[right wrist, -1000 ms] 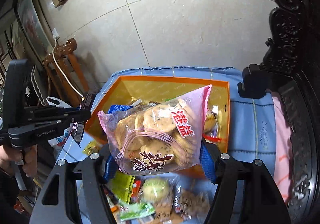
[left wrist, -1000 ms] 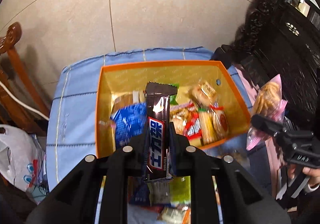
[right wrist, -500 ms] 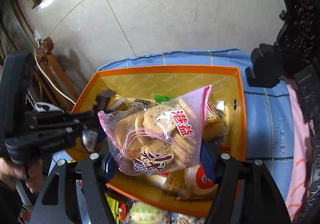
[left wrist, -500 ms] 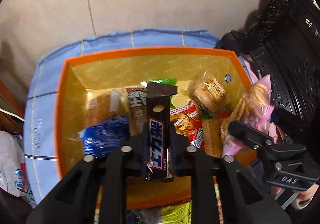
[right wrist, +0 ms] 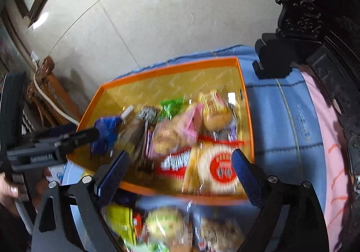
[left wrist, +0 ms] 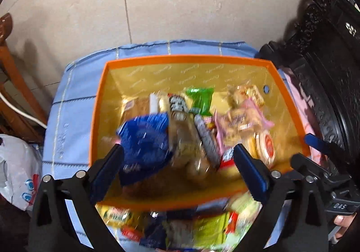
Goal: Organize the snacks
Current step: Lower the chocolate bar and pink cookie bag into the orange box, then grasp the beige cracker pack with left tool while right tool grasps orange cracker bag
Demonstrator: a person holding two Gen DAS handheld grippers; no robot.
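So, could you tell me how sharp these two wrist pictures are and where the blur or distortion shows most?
Left wrist view: motion blur smears the snacks in the orange box and the packets nearest the camera; the open left gripper stays sharper, and fisheye bends the floor tile lines. Right wrist view: similar smear over the red-and-white packet; the open right gripper is crisper, with window glare upper left.

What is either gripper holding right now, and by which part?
Nothing. The left gripper and right gripper are both open and empty above the orange box, where the snacks lie.
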